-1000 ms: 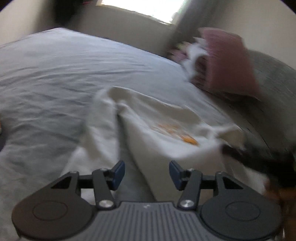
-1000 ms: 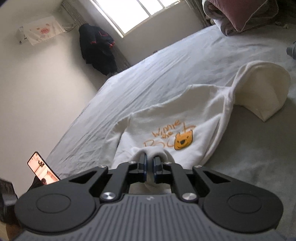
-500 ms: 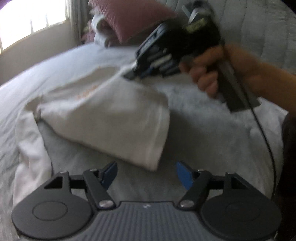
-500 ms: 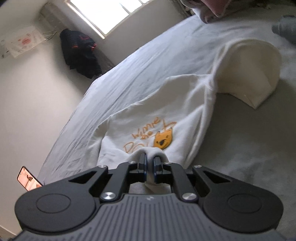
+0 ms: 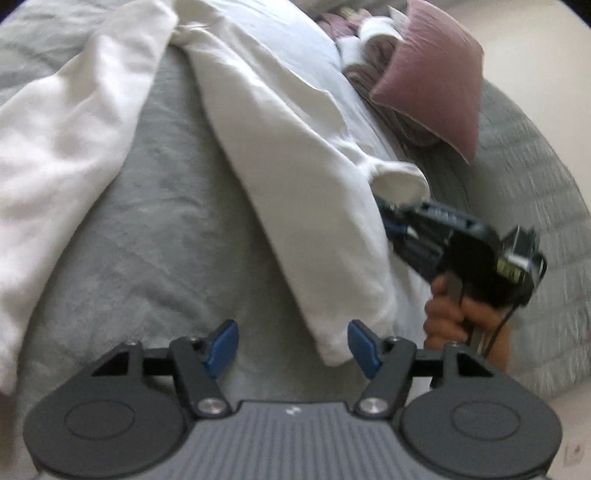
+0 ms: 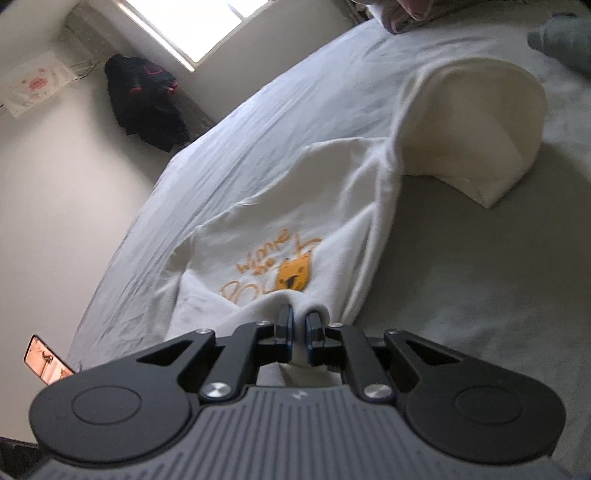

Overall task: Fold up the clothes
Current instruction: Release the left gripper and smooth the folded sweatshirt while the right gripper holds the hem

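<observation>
Room: bedroom, pale walls, bright window up top, a dark jacket hanging by it
Bed: grey bedding all over, kinda rumpled; pink pillow sitting on a heap of stuff at the far end
Sweatshirt: cream sweatshirt spread on the bed, orange lettering and a little bear print facing up
Sleeve: one sleeve curls up and over into a hump at the right side, cuff end resting on the bedding
Right hand-held gripper: right hand-held gripper is clenched tight on a pinch of the sweatshirt's edge, fabric bunched up between the blue pads, just below the print
Same from the other side: left camera catches it too, a hand wrapped round the handle, tip buried in the cream cloth
Left hand-held gripper: left hand-held gripper has its jaws apart and closing, pads not pressing anything; a folded cream corner hangs just inside the right pad
Phone: phone with a lit screen at the bed's lower left edge
Blur: left view is pretty smeary, so fine detail is a no-go
</observation>
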Motion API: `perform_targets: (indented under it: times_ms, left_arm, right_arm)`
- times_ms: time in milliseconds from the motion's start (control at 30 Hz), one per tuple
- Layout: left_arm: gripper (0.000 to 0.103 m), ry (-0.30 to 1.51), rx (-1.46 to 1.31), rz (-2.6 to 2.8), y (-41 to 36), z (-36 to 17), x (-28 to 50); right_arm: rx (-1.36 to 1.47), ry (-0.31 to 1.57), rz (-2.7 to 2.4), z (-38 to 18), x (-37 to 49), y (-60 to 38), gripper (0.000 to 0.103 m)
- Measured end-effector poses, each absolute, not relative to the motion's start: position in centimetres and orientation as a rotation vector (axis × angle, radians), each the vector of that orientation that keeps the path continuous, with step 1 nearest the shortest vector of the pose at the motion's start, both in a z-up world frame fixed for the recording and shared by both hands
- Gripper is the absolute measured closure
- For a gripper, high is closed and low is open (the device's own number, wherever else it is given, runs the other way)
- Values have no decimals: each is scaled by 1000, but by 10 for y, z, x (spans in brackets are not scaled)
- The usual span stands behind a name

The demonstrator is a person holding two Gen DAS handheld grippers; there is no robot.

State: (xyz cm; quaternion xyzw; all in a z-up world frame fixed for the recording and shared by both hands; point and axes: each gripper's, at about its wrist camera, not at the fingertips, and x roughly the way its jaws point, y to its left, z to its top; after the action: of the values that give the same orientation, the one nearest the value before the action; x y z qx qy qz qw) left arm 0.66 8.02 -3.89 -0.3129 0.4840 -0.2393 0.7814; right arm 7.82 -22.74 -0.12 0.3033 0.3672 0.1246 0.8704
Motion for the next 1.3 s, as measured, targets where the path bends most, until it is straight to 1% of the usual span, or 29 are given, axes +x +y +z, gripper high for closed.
perform_targets:
  times_ms: [100, 233, 367, 433, 467, 500, 533, 567, 667, 700, 733, 800, 867, 900, 967, 1067, 1133, 1300]
  left_arm:
    - [46, 1034, -718, -493, 81, -44, 6]
    - [47, 1017, -814, -479, 80, -53, 14]
    - [47, 1000, -835, -484, 72, -56, 15]
    - [57, 1007, -839, -495, 67, -58, 16]
    - [72, 1028, -860, -505, 65, -63, 17]
    - [89, 1050, -887, -504, 63, -69, 19]
    - [97, 1070, -916, -486, 62, -74, 21]
    - [99, 1079, -938, -469, 64, -77, 21]
    - [100, 1069, -966, -438, 70, -70, 19]
    - [100, 1043, -941, -432, 72, -62, 16]
    - [100, 1016, -916, -426, 76, -54, 12]
    - [100, 963, -872, -410, 83, -38, 3]
    - [101, 909, -844, -385, 96, -26, -5]
    - [101, 883, -835, -364, 102, -21, -8]
    - [101, 833, -819, -316, 116, -14, -14]
    - [101, 777, -812, -237, 136, -6, -22]
    - [101, 753, -792, -188, 147, -1, -27]
    - [101, 711, -734, -68, 169, 5, -38]
  right_arm:
    - [653, 777, 255, -6, 80, -231, 94]
    - [654, 779, 258, -4, 78, -233, 94]
    - [678, 776, 250, -6, 76, -236, 94]
    - [685, 774, 246, -7, 75, -237, 94]
    - [681, 774, 246, -6, 75, -236, 94]
    - [673, 773, 247, -5, 75, -235, 94]
    - [665, 772, 249, -5, 75, -234, 94]
    - [657, 772, 251, -4, 75, -233, 94]
    - [644, 773, 257, -1, 74, -232, 91]
    - [646, 775, 264, 2, 73, -232, 89]
    - [648, 776, 271, 4, 72, -231, 85]
    - [646, 776, 292, 10, 70, -230, 84]
    - [645, 774, 314, 15, 67, -230, 80]
    - [651, 773, 325, 17, 65, -231, 77]
    - [677, 762, 354, 21, 61, -233, 61]
    - [709, 746, 381, 26, 54, -238, 53]
    - [717, 732, 374, 28, 51, -241, 50]
    - [772, 749, 325, 17, 52, -248, 50]
